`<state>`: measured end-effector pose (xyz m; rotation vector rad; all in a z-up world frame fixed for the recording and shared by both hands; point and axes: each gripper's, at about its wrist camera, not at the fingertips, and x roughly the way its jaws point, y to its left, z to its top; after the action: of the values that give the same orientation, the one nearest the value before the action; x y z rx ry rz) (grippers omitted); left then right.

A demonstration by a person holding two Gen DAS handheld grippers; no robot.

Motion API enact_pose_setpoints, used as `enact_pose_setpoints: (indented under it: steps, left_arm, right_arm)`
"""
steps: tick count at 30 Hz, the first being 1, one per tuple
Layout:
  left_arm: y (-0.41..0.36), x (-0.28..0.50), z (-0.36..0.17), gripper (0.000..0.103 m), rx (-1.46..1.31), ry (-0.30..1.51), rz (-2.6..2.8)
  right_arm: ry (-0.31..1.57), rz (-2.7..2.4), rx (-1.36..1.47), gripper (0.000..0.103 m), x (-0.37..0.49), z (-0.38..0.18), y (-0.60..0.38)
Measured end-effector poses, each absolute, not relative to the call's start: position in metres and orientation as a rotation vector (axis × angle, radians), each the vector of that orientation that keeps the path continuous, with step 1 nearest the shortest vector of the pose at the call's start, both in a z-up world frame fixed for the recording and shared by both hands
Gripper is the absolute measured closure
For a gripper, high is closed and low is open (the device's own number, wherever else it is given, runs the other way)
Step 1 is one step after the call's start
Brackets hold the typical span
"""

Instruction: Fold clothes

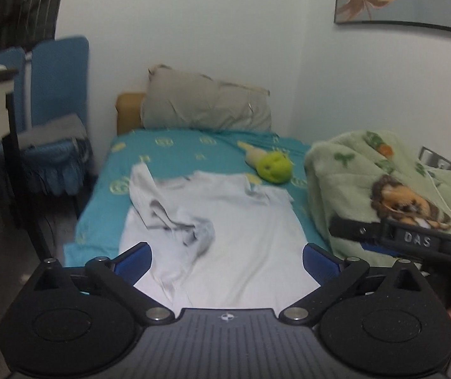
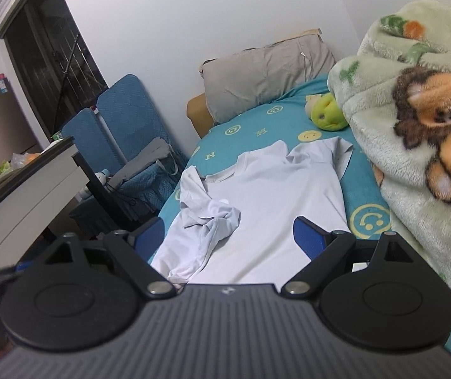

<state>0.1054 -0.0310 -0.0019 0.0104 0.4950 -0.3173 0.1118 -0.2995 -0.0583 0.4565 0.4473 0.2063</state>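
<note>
A white T-shirt (image 1: 241,221) lies spread on the teal bed sheet (image 1: 175,148), collar toward the pillow, its left side bunched into a crumpled heap (image 1: 181,224). It also shows in the right wrist view (image 2: 266,199), with the heap (image 2: 213,221) at its left. My left gripper (image 1: 227,260) is open and empty, hovering above the shirt's lower part. My right gripper (image 2: 228,237) is open and empty, above the shirt's hem; its body shows at the right of the left wrist view (image 1: 415,238).
A grey pillow (image 1: 206,107) and a green plush toy (image 1: 273,167) lie at the head of the bed. A green fleece blanket (image 2: 421,120) is piled along the bed's right side. Blue chairs (image 1: 55,120) and a desk (image 2: 20,195) stand left of the bed.
</note>
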Motion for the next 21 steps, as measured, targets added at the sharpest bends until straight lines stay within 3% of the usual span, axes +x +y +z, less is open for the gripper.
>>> enact_pose_setpoints:
  steps: [8, 21]
  left_arm:
    - [-0.025, 0.096, -0.047, 0.0, 0.063, 0.528, -0.277]
    - [0.019, 0.091, -0.041, 0.0, 0.027, 0.462, -0.17]
  right_arm:
    - [0.464, 0.235, 0.405, 0.013, 0.117, -0.066, -0.283]
    - [0.638, 0.319, 0.487, 0.014, 0.222, -0.106, -0.238]
